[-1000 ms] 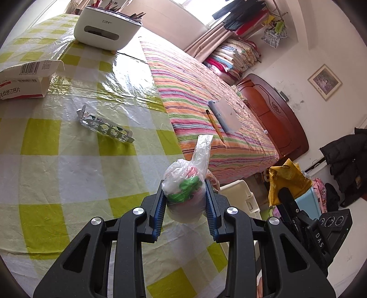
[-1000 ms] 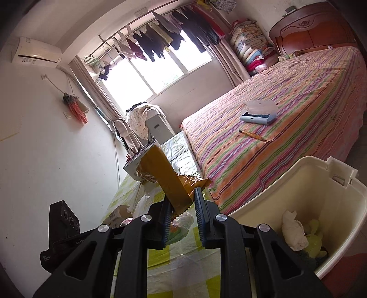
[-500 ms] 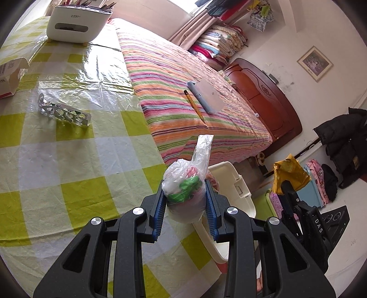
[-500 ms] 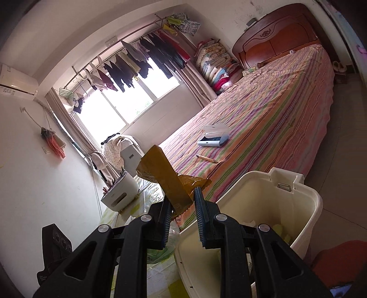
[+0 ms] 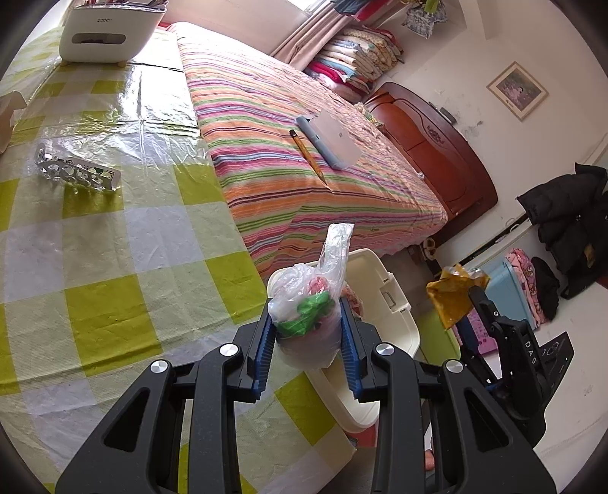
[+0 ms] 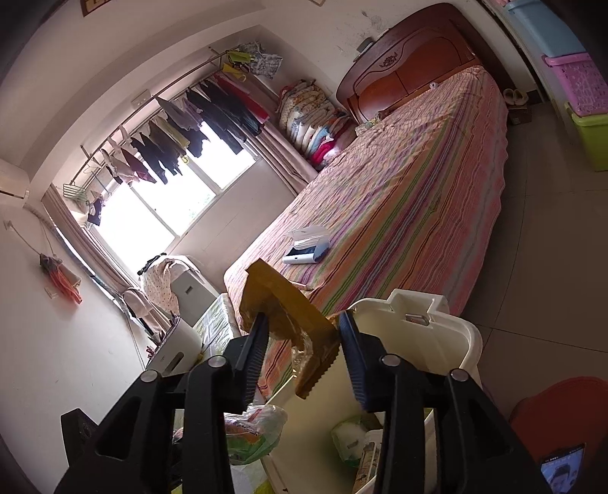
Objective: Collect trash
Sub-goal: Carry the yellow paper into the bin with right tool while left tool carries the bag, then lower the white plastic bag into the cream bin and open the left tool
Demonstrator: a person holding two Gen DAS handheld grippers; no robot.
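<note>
My left gripper (image 5: 306,323) is shut on a knotted clear plastic bag (image 5: 311,304) with green and pink scraps inside, held over the table's corner just above the cream bin (image 5: 395,300). In the right wrist view my right gripper (image 6: 304,334) hangs over the bin (image 6: 448,323) with its jaws opening. A crumpled yellow-brown wrapper (image 6: 292,315) sits loose between them, leaning on the left pad. The same wrapper (image 5: 452,300) shows at the right of the left wrist view. Tissues and packets (image 6: 353,437) lie in the bin.
A silver blister pack (image 5: 76,173) lies on the yellow-checked tablecloth (image 5: 114,285), and a white desk organiser (image 5: 110,34) stands at the far end. The striped bed (image 5: 304,133) runs beside table and bin. A red stool (image 6: 562,410) is at the bin's right.
The right gripper's jaws have parted from the wrapper they were pinching. Both grippers have travelled from over the table towards the bin, the left still carrying the bag.
</note>
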